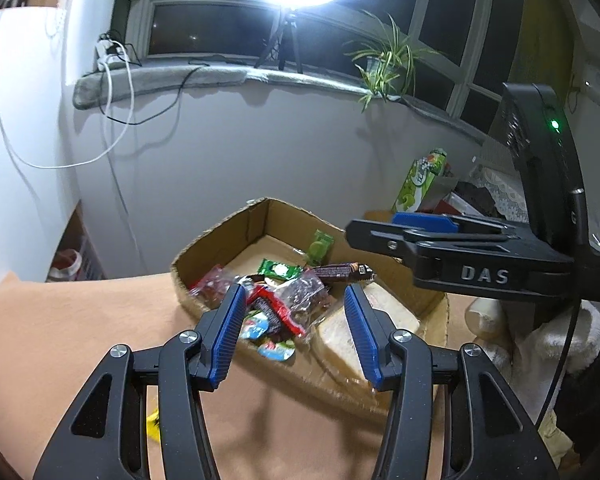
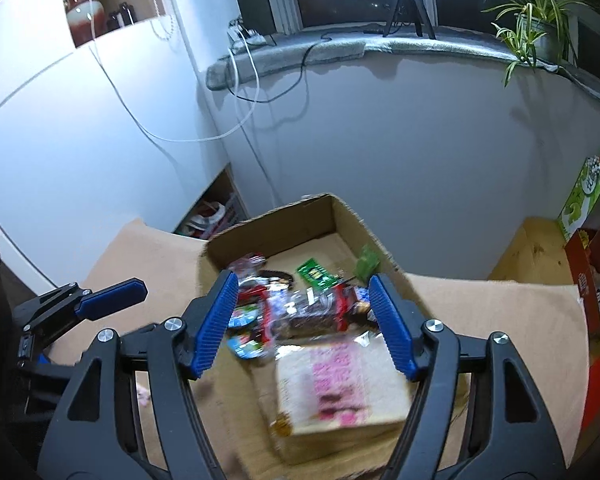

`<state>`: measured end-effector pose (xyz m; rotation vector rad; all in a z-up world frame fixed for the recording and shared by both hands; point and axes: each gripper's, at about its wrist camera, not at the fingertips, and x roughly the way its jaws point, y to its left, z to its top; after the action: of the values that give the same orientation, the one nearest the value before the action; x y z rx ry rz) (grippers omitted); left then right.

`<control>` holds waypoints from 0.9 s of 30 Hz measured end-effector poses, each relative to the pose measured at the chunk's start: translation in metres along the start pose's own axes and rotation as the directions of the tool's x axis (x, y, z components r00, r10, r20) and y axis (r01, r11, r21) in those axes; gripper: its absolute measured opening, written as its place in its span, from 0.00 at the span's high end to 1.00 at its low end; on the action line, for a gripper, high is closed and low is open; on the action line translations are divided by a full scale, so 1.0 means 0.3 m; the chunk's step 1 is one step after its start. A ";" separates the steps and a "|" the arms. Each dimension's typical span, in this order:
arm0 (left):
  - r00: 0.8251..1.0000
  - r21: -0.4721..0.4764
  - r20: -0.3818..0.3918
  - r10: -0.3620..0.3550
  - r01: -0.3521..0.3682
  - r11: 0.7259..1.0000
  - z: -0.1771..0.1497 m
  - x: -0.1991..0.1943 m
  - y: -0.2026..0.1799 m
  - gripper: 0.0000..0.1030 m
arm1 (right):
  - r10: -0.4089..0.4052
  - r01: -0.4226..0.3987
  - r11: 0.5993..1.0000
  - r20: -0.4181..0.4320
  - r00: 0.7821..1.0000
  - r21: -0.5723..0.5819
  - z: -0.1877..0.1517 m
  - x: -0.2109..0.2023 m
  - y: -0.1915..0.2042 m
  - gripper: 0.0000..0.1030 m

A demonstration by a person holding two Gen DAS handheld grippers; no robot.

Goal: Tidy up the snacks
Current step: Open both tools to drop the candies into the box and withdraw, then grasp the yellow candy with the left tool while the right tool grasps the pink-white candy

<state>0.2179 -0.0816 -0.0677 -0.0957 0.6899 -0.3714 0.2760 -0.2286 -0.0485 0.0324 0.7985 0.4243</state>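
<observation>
An open cardboard box (image 1: pixel 220 236) (image 2: pixel 300 220) sits on the peach table cover and holds several wrapped snacks. Among them are a green sachet (image 1: pixel 279 269) (image 2: pixel 316 272), a brown chocolate bar (image 1: pixel 340 271) and a wrapped bread pack (image 1: pixel 384 312) (image 2: pixel 332 380) with a pink label. My left gripper (image 1: pixel 294 292) hovers open over the box's near side, nothing between its blue pads. My right gripper (image 2: pixel 303 280) also stands open above the snack pile and the bread pack, holding nothing. Each gripper shows at the edge of the other's view.
A green carton (image 1: pixel 420 180) (image 2: pixel 584 200) and a red box (image 2: pixel 592 276) stand to the right of the cardboard box. A wall rises close behind it. A potted plant (image 1: pixel 384 64), a tripod lamp (image 1: pixel 284 44) and cables are on the window sill. A yellow wrapper (image 1: pixel 154 424) lies near the table's front.
</observation>
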 end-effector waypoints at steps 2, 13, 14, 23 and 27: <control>1.000 -0.004 0.007 0.009 -0.009 1.000 -0.014 -0.036 0.016 0.51 | 0.020 -0.020 1.000 0.020 1.000 0.012 -0.024 -0.031 0.016 0.31; 0.995 -0.113 0.003 0.102 -0.101 0.988 -0.171 -0.253 0.246 0.51 | 0.106 -0.107 0.993 0.036 0.994 0.040 -0.171 -0.121 0.085 0.31; 0.994 -0.125 -0.003 0.113 -0.112 0.986 -0.192 -0.268 0.269 0.51 | 0.108 -0.110 0.993 0.030 0.994 0.038 -0.181 -0.124 0.094 0.31; 0.987 -0.201 -0.042 0.155 -0.160 0.966 -0.321 -0.325 0.406 0.51 | 0.153 -0.160 0.981 -0.072 0.986 -0.112 -0.294 -0.099 0.272 0.31; 0.990 -0.212 -0.044 0.136 -0.143 0.967 -0.321 -0.321 0.430 0.51 | 0.188 -0.214 0.956 -0.140 0.972 -0.200 -0.342 -0.048 0.380 0.31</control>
<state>0.1273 0.0770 -0.1106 -0.2457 0.7596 -0.1622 0.1546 -0.1431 -0.0894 -0.1147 0.8667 0.7094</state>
